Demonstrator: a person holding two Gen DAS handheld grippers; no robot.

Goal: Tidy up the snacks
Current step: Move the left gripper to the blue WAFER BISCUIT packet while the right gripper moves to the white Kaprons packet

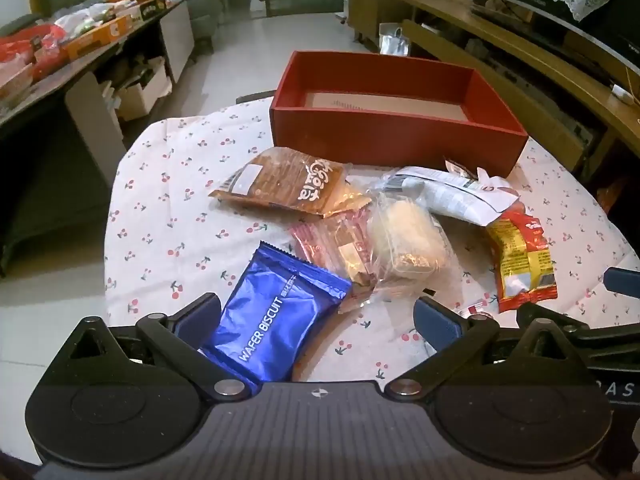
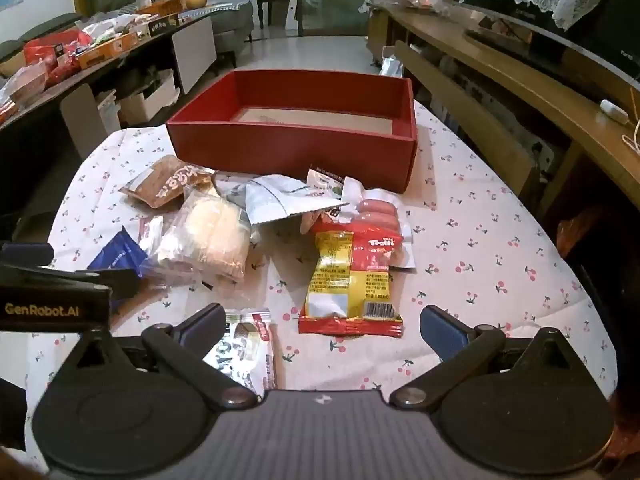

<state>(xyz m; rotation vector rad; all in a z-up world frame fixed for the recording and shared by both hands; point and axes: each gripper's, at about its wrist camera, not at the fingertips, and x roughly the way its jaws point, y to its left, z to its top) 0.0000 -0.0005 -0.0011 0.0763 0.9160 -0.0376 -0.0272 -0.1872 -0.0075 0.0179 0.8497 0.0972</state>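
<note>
A red box [image 1: 392, 140] [image 2: 288, 148] stands open at the far side of the table, with only its pale floor showing inside. In front of it lie loose snacks: a blue wafer biscuit pack [image 1: 272, 320], a brown packet [image 1: 288, 184], a clear-wrapped bun [image 1: 408, 236] [image 2: 212, 236], a white pouch [image 1: 452, 196] [image 2: 280, 196], a red-and-yellow gummy bag [image 1: 520, 264] [image 2: 348, 284] and a sausage pack [image 2: 378, 212]. My left gripper [image 1: 316, 320] is open above the wafer pack's near end. My right gripper [image 2: 322, 326] is open just short of the gummy bag, over a small white packet [image 2: 244, 352].
The table wears a white cloth with cherry print [image 1: 180, 208] [image 2: 480, 260]. A cluttered side table [image 1: 60, 52] runs along the left. A wooden shelf unit [image 2: 520, 92] stands to the right. The left gripper's body [image 2: 52, 300] shows at the right wrist view's left edge.
</note>
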